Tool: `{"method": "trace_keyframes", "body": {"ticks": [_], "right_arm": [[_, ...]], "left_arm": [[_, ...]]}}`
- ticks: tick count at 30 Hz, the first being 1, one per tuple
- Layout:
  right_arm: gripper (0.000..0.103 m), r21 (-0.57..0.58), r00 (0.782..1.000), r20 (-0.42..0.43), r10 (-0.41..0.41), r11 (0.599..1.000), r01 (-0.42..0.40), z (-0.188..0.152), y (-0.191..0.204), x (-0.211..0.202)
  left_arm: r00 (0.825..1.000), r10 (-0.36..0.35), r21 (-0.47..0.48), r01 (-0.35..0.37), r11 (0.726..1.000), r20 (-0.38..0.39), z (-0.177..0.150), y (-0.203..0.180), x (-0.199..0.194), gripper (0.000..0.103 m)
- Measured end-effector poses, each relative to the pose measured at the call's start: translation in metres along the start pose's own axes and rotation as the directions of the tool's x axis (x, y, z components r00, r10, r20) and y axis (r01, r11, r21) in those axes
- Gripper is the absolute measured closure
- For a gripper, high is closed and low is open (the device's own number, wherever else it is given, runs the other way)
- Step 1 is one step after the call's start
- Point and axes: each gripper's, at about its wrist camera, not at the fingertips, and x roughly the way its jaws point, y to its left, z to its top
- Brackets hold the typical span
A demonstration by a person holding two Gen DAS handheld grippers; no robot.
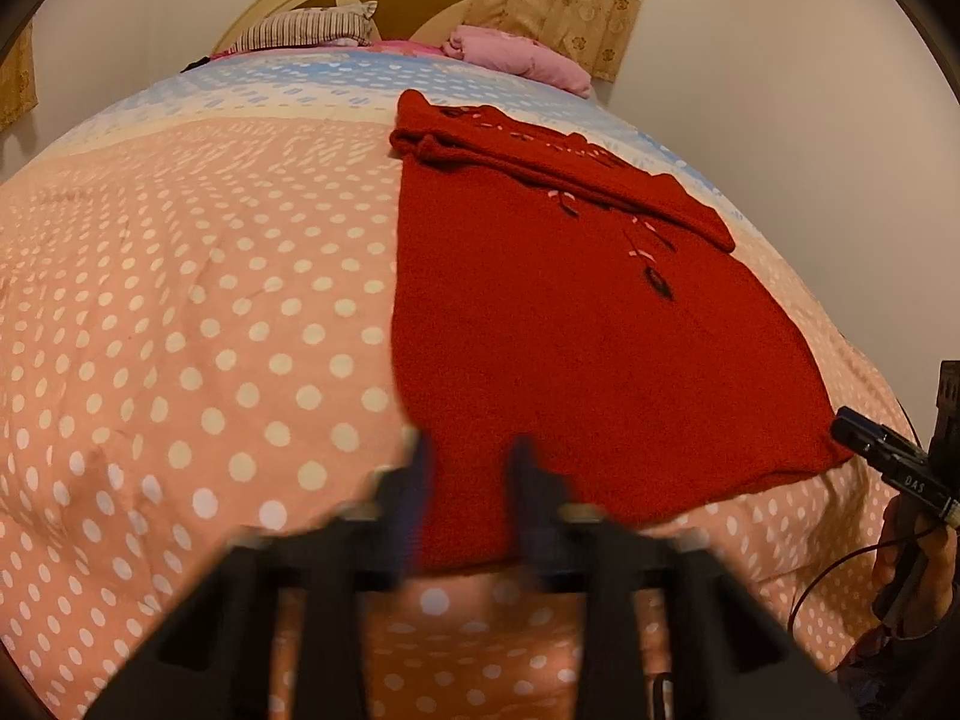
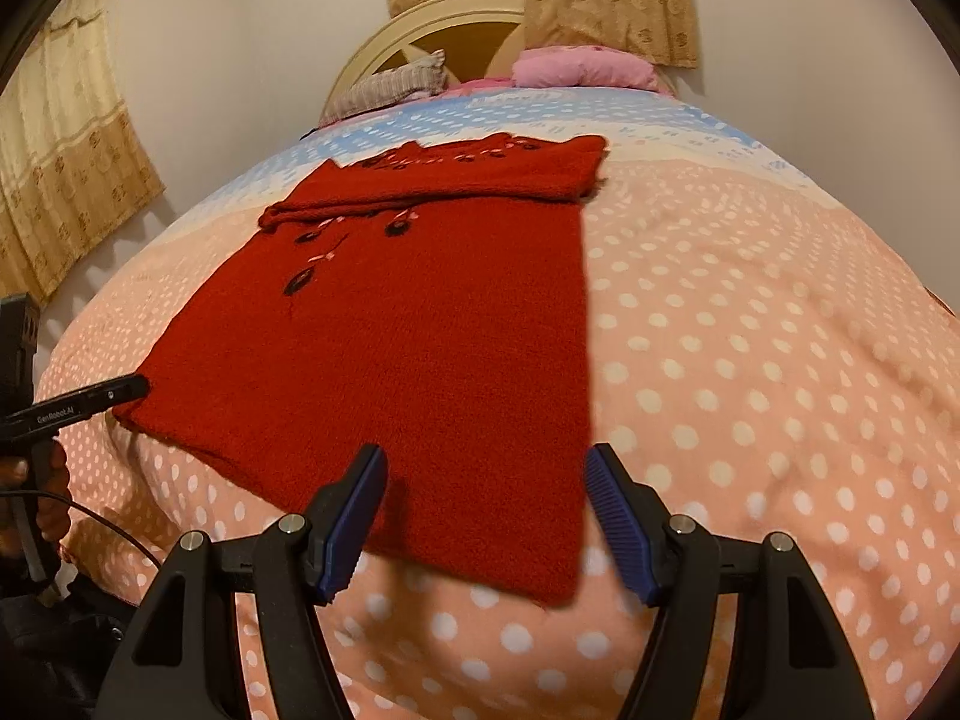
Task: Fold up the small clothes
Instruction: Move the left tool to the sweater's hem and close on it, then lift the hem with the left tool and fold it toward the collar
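Altogether one red knitted sweater (image 2: pixel 408 330) lies flat on the bed (image 2: pixel 750 360), with two claws at its near hem, two pillows at the head of the bed and curtains on the walls. Its sleeves are folded across the chest, and dark embroidered flowers run down the front.

From the left wrist camera, the left claw (image 1: pixel 468 468) is blurred; its two fingers stand apart over the near left corner of the sweater's hem, gripping nothing that can be made out. From the right wrist camera, the right claw (image 2: pixel 486 516) is spread wide and empty, with the sweater's near right corner lying between its blue-padded fingers (image 2: pixel 354 516).

A salmon bedspread with white dots covers the bed, turning pale blue toward the rounded cream headboard (image 2: pixel 432 30). One striped pillow (image 2: pixel 390 84) and one pink pillow (image 2: pixel 576 69) lie there. Beige patterned curtains (image 2: pixel 60 180) hang against plain white walls.
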Motion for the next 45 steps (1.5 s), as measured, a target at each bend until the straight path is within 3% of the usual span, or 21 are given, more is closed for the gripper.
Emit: {"method": "trace_keyframes", "body": {"ticks": [9, 12, 17, 18, 19, 21, 27, 35, 38, 45], "right_arm": [[0.034, 0.124, 0.998, -0.027, 0.051, 0.991, -0.048, -0.013, -0.026, -0.011], [0.034, 0.139, 0.997, -0.023, 0.078, 0.988, -0.074, -0.013, -0.025, -0.010], [0.053, 0.154, 0.987, -0.028, 0.161, 0.976, -0.155, -0.014, -0.019, -0.001], [0.063, 0.158, 0.985, -0.026, 0.173, 0.973, -0.167, -0.014, -0.020, 0.000], [0.079, 0.174, 0.982, -0.030, 0.186, 0.969, -0.178, -0.013, -0.023, 0.003], [0.095, 0.209, 0.975, -0.036, 0.221, 0.955, -0.209, -0.014, -0.028, 0.004], [0.096, 0.144, 0.964, 0.004, 0.265, 0.954, -0.262, -0.018, -0.020, -0.023], [0.096, 0.245, 0.933, 0.116, 0.342, 0.900, -0.360, 0.001, -0.031, -0.033], [0.096, 0.277, 0.916, 0.170, 0.362, 0.875, -0.397, 0.015, -0.037, -0.037], [0.096, 0.253, 0.901, 0.241, 0.360, 0.873, -0.417, 0.060, -0.035, -0.041]], "left_arm": [[1.000, -0.015, 0.010, 0.015, 1.000, 0.026, -0.003, 0.004, -0.006, 0.094], [0.999, -0.001, -0.001, 0.001, 1.000, 0.032, -0.003, 0.003, -0.002, 0.089], [0.999, -0.025, 0.005, 0.025, 1.000, 0.038, -0.003, -0.001, 0.000, 0.063], [0.999, -0.028, 0.006, 0.028, 1.000, 0.040, -0.004, -0.002, 0.000, 0.063], [0.999, -0.030, 0.009, 0.030, 1.000, 0.039, -0.004, -0.002, 0.000, 0.064], [0.999, -0.034, 0.027, 0.034, 0.999, 0.029, -0.004, 0.000, -0.002, 0.095], [0.996, -0.076, -0.003, 0.076, 0.997, 0.050, -0.003, 0.016, -0.015, 0.095], [0.987, -0.140, -0.037, 0.144, 0.989, 0.075, 0.016, 0.019, -0.020, 0.095], [0.983, -0.160, -0.044, 0.165, 0.985, 0.089, 0.028, 0.020, -0.022, 0.095], [0.970, -0.212, -0.096, 0.224, 0.970, 0.120, 0.067, 0.029, -0.020, 0.095]]}}
